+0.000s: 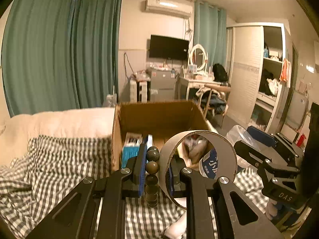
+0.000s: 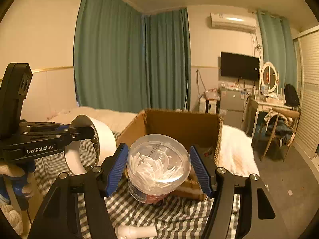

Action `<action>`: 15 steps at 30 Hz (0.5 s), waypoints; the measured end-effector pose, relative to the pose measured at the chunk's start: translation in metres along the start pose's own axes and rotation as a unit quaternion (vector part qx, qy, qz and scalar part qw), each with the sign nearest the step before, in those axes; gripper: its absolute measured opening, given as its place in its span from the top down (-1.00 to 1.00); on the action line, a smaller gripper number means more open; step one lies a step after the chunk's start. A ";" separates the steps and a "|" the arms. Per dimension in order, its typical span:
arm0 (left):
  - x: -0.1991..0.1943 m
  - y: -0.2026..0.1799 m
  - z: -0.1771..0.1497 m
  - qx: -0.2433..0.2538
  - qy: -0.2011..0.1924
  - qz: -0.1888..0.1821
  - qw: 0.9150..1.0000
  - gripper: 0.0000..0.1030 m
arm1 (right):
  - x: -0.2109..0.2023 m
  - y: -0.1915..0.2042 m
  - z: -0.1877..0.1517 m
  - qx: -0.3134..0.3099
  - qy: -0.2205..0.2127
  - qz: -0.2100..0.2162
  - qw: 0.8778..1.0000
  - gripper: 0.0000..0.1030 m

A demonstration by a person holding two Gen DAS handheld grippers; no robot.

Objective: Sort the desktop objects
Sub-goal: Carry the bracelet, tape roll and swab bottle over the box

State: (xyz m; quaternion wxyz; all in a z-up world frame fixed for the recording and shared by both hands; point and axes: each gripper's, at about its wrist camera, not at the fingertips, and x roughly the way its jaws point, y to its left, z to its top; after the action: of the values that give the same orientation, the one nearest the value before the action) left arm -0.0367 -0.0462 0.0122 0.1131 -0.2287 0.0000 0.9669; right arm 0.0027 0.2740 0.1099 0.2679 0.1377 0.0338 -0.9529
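Left gripper point(image 1: 157, 171) pinches the light, stiff roll point(image 1: 199, 169) by its wall with beads point(image 1: 152, 167); right gripper point(image 2: 159, 169) clamps the slippery tub point(image 2: 157, 165) at its sides, near the box point(image 2: 179, 123).

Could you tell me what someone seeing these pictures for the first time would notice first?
Most striking is the clear tub of cotton swabs held between the blue pads of the right hand-held gripper, just in front of an open cardboard box on the checked bedsheet. Next comes the wide tape roll, gripped together with a string of dark beads by the left hand-held gripper.
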 end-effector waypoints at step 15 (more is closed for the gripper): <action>0.028 -0.012 0.052 -0.002 -0.049 0.006 0.999 0.66 | -0.011 -0.012 0.060 0.015 -0.082 -0.051 0.995 -0.23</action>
State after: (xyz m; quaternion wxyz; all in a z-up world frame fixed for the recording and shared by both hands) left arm -0.0817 -0.0256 0.0468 0.1070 -0.1815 -0.0066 0.9775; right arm -0.0088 0.2812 0.1704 0.2191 0.0617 0.0045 -0.9737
